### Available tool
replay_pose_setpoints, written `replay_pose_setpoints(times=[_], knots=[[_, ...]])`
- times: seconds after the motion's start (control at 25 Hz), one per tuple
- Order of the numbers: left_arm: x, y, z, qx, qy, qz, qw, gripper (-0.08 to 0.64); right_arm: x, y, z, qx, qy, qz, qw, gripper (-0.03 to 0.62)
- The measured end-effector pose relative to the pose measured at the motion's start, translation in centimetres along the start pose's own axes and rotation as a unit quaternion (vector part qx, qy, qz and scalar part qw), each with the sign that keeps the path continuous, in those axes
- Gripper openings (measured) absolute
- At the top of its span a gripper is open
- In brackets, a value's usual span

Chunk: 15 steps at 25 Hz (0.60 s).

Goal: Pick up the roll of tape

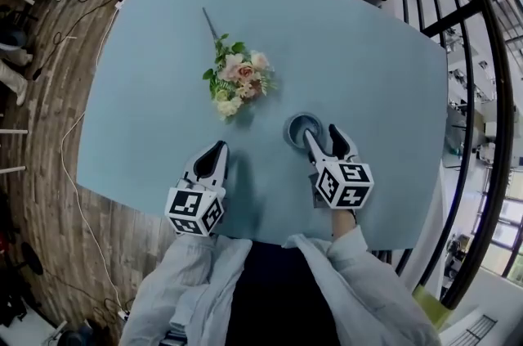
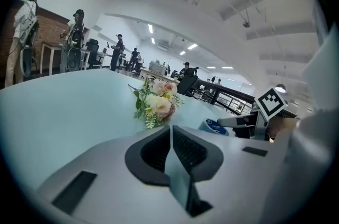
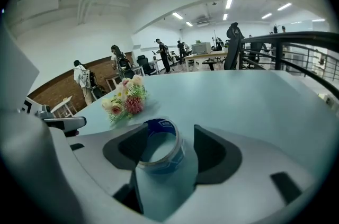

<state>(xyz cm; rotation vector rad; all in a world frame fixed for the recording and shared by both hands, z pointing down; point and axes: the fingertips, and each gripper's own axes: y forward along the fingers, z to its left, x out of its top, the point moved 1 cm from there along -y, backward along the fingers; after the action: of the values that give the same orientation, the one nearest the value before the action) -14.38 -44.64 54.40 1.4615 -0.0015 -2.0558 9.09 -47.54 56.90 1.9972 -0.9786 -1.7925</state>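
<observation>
Head view: on the pale blue counter point(image 1: 147, 50) the roll of tape point(image 1: 288, 129) lies flat at the tips of the right gripper point(image 1: 323, 133). A flower bunch point(image 1: 237, 83) lies farther off, and the left gripper point(image 1: 216, 150) hovers nearby.

Left gripper view: its jaws are pressed together with nothing between them.

Right gripper view: the jaws stand wide around the tape, which sits close to the left one, perhaps touching it.

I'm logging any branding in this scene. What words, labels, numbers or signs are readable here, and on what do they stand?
Roll of tape: white print on the blue label inside its core, too blurred to read.
Right marker cube and left marker cube: black-and-white square patterns only, no letters or numbers.
Nothing else shows any text that can be read.
</observation>
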Motion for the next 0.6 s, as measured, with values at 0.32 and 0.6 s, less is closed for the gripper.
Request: replay_pose_setpoints(times=[0.32, 0.6], knots=[[-0.2, 0.4, 0.8, 0.008, -0.009, 0.002, 0.9999, 0.028, -1.1, 2.0, -0.6, -0.010, -0.006, 0.030, 0.999, 0.287], [-0.8, 0.8, 1.0, 0.008, -0.011, 0.008, 0.9999, 0.028, -1.6, 3.2, -0.5, -0.017, -0.014, 0.062, 0.998, 0.255]])
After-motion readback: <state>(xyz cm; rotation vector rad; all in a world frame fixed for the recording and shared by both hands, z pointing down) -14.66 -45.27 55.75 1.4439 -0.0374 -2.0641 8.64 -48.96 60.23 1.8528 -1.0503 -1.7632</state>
